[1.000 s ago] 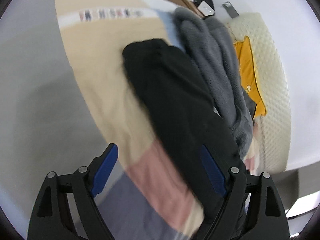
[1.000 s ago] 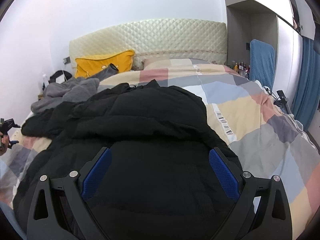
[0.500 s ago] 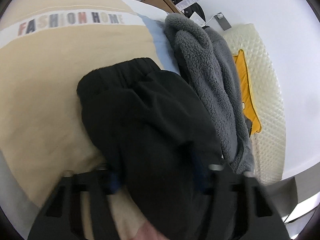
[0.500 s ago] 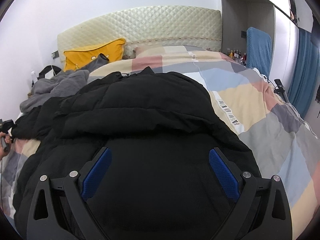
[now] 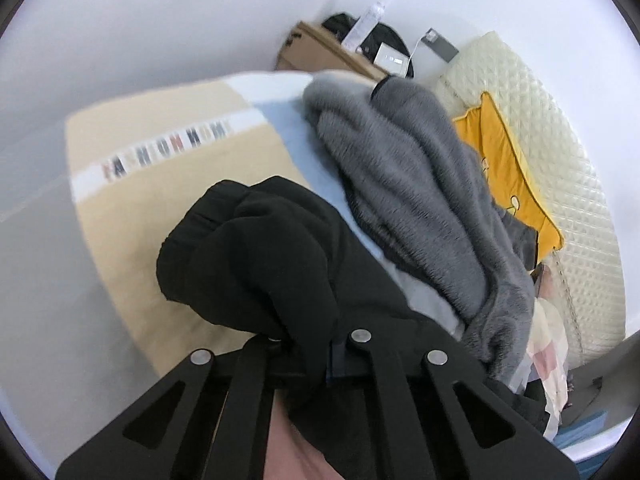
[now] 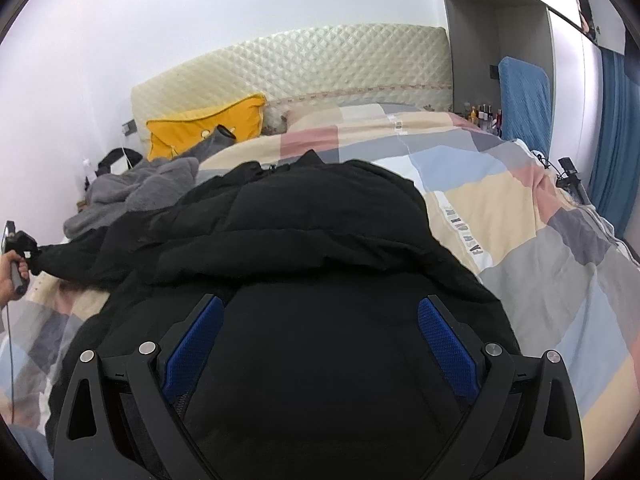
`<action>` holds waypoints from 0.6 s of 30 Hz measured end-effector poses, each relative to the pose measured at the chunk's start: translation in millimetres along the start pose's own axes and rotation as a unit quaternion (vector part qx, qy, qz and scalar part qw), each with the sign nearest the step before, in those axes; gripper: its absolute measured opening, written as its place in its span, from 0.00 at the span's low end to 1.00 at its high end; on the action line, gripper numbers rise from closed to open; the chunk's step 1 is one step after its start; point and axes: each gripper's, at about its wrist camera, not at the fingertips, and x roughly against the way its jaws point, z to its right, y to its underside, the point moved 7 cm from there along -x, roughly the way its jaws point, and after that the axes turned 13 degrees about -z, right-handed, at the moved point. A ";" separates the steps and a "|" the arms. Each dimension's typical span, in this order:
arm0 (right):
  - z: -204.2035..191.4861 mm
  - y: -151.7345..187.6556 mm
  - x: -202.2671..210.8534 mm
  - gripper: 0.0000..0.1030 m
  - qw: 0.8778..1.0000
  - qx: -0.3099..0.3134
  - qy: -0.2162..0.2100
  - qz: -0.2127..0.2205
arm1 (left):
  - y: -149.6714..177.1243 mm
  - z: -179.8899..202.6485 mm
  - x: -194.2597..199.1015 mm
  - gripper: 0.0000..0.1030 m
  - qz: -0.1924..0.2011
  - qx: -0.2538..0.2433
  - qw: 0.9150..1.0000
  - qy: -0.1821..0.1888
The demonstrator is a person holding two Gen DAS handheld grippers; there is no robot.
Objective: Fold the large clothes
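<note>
A black puffer jacket point(image 6: 320, 240) lies spread on the patchwork quilt point(image 6: 520, 216) of a bed. Its sleeve point(image 5: 260, 256) bunches in front of my left gripper point(image 5: 316, 344), whose jaws are shut on the sleeve near the cuff. In the right wrist view the left gripper point(image 6: 20, 240) sits at the far left in a person's hand point(image 6: 8, 276), with the sleeve stretched out to it. My right gripper point(image 6: 320, 336) hovers open over the jacket's lower body. Its blue pads point(image 6: 192, 336) stand wide apart and press on nothing.
A grey fleece garment point(image 5: 420, 200) lies heaped beside the sleeve, toward the yellow pillow point(image 5: 504, 176) and the quilted cream headboard point(image 6: 300, 68). A brown box and a black bag point(image 5: 352, 40) sit by the wall. A blue chair point(image 6: 524, 100) and curtain stand right of the bed.
My left gripper has closed on the black sleeve and risen with it, so the sleeve is now pulled out to the side. The right gripper has stayed open over the jacket.
</note>
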 end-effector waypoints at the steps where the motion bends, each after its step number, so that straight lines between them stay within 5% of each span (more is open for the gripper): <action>1: 1.0 -0.8 2.1 0.96 1.000 0.001 -0.003 0.003 | 0.2 4.6 9.2 0.03 0.005 -0.003 1.000 -0.002; 6: -5.9 2.4 -0.6 0.96 0.999 0.022 -0.043 -0.024 | 2.4 42.0 57.7 0.03 0.034 -0.033 0.998 -0.033; 18: -9.2 4.6 28.0 1.00 0.996 0.062 -0.068 0.008 | 39.2 154.7 144.4 0.02 0.085 -0.130 0.988 -0.028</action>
